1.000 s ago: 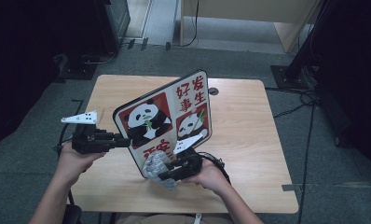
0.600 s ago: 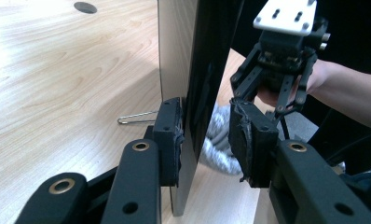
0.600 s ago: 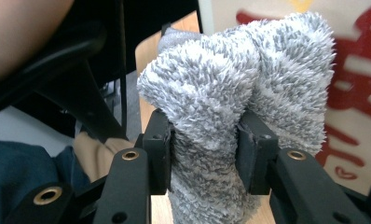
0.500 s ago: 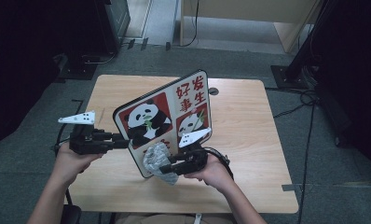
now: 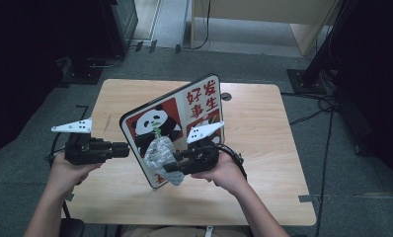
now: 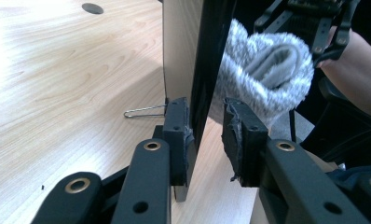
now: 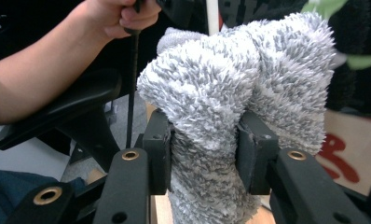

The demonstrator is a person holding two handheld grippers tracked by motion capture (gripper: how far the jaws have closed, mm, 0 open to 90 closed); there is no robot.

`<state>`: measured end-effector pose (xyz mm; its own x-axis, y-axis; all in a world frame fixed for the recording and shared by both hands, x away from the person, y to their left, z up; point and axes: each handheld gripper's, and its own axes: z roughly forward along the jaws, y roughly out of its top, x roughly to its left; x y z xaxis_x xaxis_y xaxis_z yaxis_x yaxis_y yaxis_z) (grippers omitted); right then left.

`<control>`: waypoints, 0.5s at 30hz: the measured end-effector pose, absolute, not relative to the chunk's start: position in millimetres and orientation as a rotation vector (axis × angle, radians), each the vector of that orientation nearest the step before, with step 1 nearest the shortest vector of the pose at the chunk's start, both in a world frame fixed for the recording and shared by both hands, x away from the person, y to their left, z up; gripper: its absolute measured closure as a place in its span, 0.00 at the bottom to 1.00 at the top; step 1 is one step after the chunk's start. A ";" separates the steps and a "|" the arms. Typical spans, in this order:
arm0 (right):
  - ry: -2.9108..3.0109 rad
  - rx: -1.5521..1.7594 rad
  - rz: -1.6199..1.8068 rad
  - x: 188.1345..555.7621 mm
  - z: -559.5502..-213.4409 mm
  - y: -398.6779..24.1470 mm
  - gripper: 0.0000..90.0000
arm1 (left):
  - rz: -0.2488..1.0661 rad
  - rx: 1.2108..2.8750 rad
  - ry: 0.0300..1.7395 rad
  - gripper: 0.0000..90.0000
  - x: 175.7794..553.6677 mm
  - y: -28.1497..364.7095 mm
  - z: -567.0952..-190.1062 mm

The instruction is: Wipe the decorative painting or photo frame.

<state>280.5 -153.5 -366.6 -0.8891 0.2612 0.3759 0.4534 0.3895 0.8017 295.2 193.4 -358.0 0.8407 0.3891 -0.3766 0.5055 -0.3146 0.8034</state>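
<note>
— Grey fluffy cloth [image 7: 230, 88]: one, bunched and clamped between the pads of the right gripper [image 5: 171, 165], pressed against the printed face of the panda board [image 5: 172, 126].

— The board itself?

— One, standing tilted on its lower edge on the wooden table [image 5: 263, 163]. Left gripper [image 6: 206, 133] straddles the board's left edge; one pad touches its back, the other stands just off its front, though the jaws have just been closing.

— Containers?

— None seen. One wire clip [image 6: 144, 112] lies on the table just behind the board.

— Panda pictures?

— Two on the board.
</note>
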 end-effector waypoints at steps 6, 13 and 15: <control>-2.457 -0.635 -1.552 284.6 -345.6 -153.0 0.69 | -0.130 1.924 0.696 0.85 297.3 199.4 -361.0; -2.461 -0.612 -1.593 289.9 -320.2 -148.4 0.69 | -0.115 1.921 0.709 0.91 302.6 196.7 -365.8; -2.465 -0.606 -1.603 290.9 -314.0 -145.2 0.69 | -0.113 1.913 0.716 0.92 303.9 195.7 -366.1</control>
